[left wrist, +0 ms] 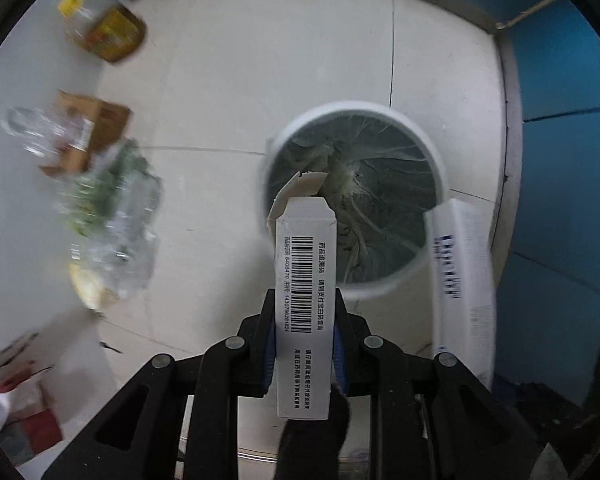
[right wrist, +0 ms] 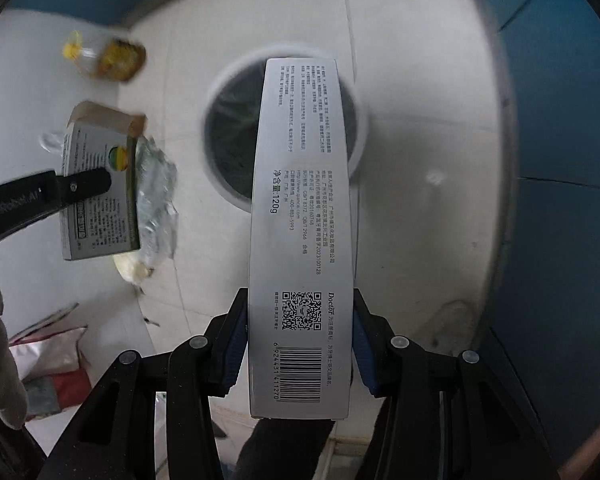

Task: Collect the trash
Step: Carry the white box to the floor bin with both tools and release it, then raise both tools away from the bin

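Toothpaste box (right wrist: 300, 220), clamped in the right hand-held gripper (right wrist: 300, 344), and medicine carton (left wrist: 305, 300), clamped in the left hand-held gripper (left wrist: 305, 340), could strike the bin (left wrist: 432, 152) rim and fall outside.

A: Where does the left wrist view look from?
B: High above the floor (left wrist: 228, 80), facing down over the bin (left wrist: 432, 152).
A: And the right?
B: Also downward, close behind its box (right wrist: 300, 220). Both share the bin (right wrist: 224, 80), floor (right wrist: 420, 120) and trash pile (left wrist: 112, 200).
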Demonstrator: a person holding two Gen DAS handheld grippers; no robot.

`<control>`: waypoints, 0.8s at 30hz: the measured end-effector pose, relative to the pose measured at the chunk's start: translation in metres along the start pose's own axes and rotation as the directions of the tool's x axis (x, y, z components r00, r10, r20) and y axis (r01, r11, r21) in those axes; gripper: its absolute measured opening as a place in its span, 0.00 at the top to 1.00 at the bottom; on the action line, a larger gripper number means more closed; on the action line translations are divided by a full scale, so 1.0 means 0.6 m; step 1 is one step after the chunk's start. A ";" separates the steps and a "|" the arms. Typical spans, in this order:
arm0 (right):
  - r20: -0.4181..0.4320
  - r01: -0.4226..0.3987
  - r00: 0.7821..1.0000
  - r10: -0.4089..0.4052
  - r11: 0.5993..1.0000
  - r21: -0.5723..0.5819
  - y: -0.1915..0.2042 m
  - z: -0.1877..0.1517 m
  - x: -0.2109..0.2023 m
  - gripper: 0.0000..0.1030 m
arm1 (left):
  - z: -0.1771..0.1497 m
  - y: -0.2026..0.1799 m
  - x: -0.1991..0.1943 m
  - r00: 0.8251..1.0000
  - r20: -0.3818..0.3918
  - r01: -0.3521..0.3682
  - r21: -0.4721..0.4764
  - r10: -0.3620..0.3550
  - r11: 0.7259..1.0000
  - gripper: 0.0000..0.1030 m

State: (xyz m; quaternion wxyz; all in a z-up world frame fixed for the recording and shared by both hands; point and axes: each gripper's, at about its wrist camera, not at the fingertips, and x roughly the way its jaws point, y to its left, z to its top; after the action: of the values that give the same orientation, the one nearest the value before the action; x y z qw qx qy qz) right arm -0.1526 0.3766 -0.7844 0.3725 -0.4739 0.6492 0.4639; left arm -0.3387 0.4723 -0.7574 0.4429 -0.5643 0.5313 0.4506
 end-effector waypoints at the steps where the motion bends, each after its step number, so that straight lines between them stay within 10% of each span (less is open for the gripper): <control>1: -0.023 0.000 1.000 0.000 1.000 -0.003 -0.003 0.023 0.024 0.53 | 0.016 0.001 0.029 1.000 -0.019 0.016 0.003 -0.016 1.000 0.80; 6: -0.115 -0.003 0.993 0.002 1.000 -0.014 0.000 0.104 0.112 0.51 | 0.060 0.002 0.079 0.995 -0.062 0.076 -0.013 -0.077 0.997 0.68; 10: -0.094 0.032 0.995 -0.036 0.998 -0.053 0.018 0.127 0.103 0.34 | 0.052 0.021 0.050 1.000 -0.008 0.026 -0.021 -0.026 0.999 0.08; 17: 0.146 0.180 0.975 -0.170 0.982 -0.059 0.037 0.084 -0.035 0.00 | -0.017 0.045 -0.090 0.975 0.207 -0.070 -0.038 0.076 0.997 0.03; 24: 0.346 0.242 0.912 -0.219 0.970 -0.023 0.084 -0.008 -0.214 0.00 | -0.118 0.045 -0.268 0.921 0.377 -0.094 -0.034 0.100 0.995 0.00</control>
State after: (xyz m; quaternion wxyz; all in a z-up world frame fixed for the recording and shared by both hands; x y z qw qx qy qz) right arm -0.1661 0.4130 -0.6517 0.5156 -0.4715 0.4988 0.5129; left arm -0.3676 0.4343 -0.5864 0.5099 -0.4432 0.4600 0.5761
